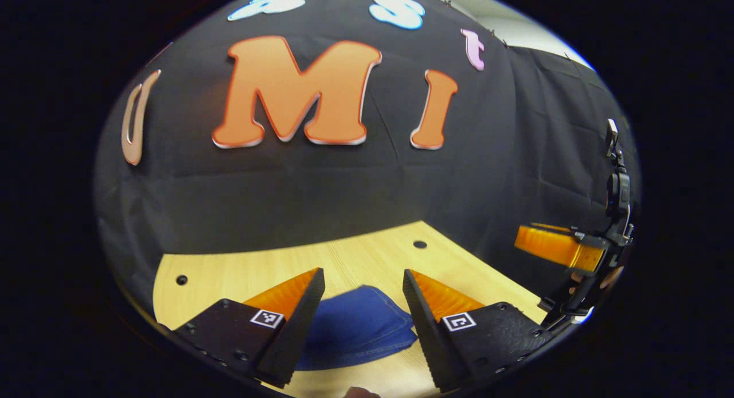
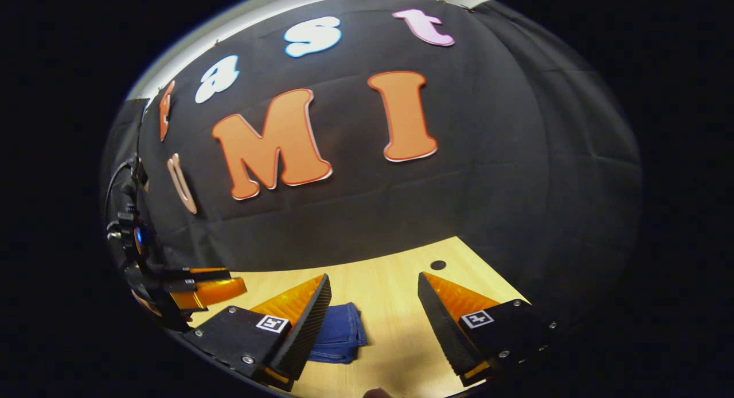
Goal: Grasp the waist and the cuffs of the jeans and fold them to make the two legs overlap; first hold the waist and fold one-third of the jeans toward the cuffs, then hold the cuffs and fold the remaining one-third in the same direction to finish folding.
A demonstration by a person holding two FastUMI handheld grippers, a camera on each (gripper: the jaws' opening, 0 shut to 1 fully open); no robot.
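We find no words, numbers or brand names that we can read. The only signs we see are small square black-and-white coded markers on the finger mounts. In the left gripper view, the left gripper (image 1: 363, 292) carries a left-mount marker (image 1: 267, 318) and a right-mount marker (image 1: 459, 322). In the right gripper view, the right gripper (image 2: 373, 283) carries a left-hand marker (image 2: 272, 323) and a right-hand marker (image 2: 477, 318). We cannot decode their patterns.
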